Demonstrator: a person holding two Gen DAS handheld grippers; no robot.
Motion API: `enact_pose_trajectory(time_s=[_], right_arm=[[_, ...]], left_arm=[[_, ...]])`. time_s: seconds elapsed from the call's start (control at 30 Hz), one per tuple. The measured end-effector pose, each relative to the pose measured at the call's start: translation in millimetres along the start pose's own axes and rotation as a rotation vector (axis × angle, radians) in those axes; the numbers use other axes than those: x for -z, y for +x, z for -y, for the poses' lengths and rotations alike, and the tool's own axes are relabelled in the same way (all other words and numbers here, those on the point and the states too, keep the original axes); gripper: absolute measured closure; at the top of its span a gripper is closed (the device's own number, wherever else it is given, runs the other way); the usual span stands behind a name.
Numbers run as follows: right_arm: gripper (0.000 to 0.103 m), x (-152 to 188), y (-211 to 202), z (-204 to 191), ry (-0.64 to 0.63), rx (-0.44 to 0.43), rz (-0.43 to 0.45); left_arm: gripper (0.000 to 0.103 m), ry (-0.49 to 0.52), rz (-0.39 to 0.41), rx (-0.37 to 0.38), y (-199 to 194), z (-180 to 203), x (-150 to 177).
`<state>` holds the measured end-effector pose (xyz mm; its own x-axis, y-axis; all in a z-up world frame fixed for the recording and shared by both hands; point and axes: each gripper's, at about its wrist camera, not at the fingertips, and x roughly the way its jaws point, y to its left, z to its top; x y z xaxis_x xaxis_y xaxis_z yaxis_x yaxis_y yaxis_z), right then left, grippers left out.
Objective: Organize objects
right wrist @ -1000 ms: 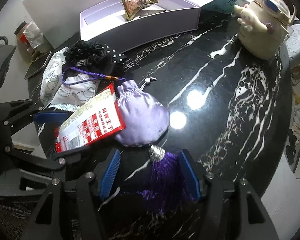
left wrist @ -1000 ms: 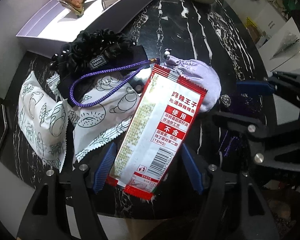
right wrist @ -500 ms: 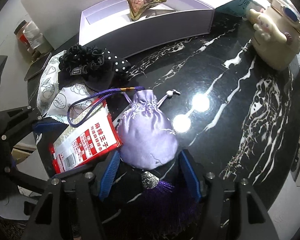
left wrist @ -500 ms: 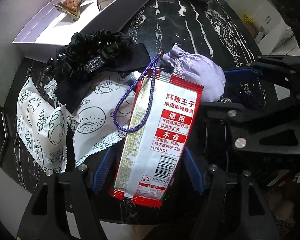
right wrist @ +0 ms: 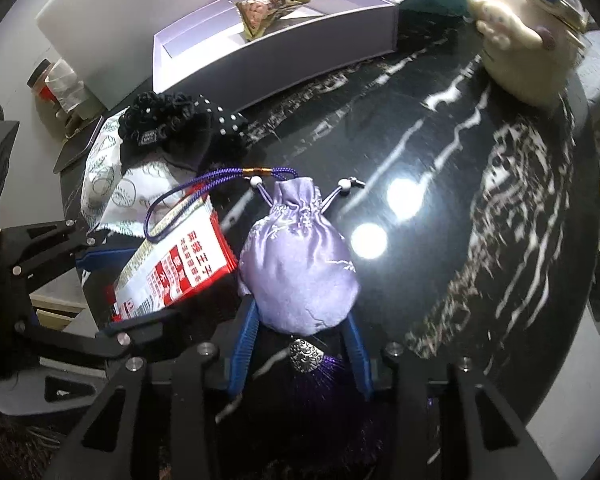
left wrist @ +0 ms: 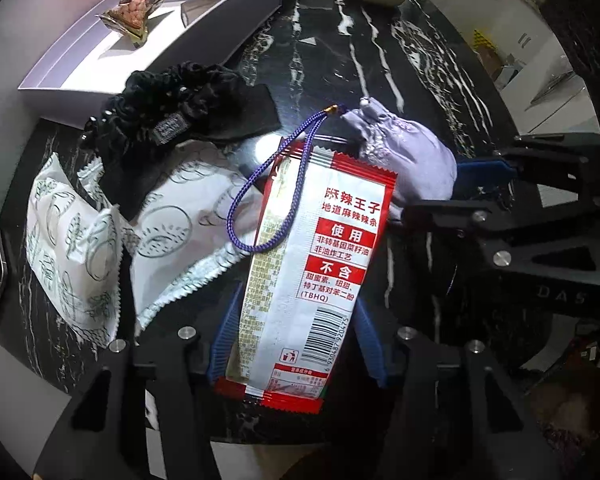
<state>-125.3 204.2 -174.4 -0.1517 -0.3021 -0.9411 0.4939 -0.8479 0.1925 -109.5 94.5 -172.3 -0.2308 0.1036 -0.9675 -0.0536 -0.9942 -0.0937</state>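
My left tool (left wrist: 296,332) has its blue pads on either side of the red and white snack packet (left wrist: 312,264), and they look clamped on its lower half, so I read it as grasping the packet. The packet runs away from the tool, its far end next to the lilac pouch (left wrist: 404,160). A purple cord loop (left wrist: 268,200) from the pouch lies across the packet's upper left corner.

My right tool (right wrist: 300,344) straddles the bottom of the lilac pouch (right wrist: 300,264). Its pads sit just beside the fabric, but I cannot tell whether they press on it. A silver cap and a dark purple tassel (right wrist: 312,376) hang from the pouch between the fingers.

Left of the packet, two white printed sachets (left wrist: 172,236) lie on the black marble worktop (left wrist: 340,80), with a black scrunchie (left wrist: 168,116) partly on top of them. Beyond that stands an open lavender box (left wrist: 80,84) holding a pyramid-shaped wrapped snack (left wrist: 134,16). At the far right edge of the worktop sits a cream pig-shaped figure (right wrist: 528,48).
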Motion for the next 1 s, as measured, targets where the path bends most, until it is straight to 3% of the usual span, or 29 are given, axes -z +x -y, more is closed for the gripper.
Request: enact_pose_trajectory(time_s=[0.73,0.83,0.87,0.9,1.0], right_arm=[[0.060,65,-27,28,0.113,0.042,-0.018],[0.047,63,-28,24,0.105,0.057,-0.011],[0.031,62,-27,25,0.106,0.062,-0.011],[0.023,61,-26,24,0.105,0.072,-0.013],[0.022,58,-23,21,0.091,0.085,-0.011]], left_arm=[[0.052,0.004,-0.003,0.040,-12,36,22],[0.052,0.002,-0.005,0.039,-15,37,23],[0.052,-0.001,-0.006,0.039,-15,37,24],[0.052,-0.004,-0.007,0.037,-16,36,24],[0.052,-0.011,-0.008,0.032,-20,35,25]])
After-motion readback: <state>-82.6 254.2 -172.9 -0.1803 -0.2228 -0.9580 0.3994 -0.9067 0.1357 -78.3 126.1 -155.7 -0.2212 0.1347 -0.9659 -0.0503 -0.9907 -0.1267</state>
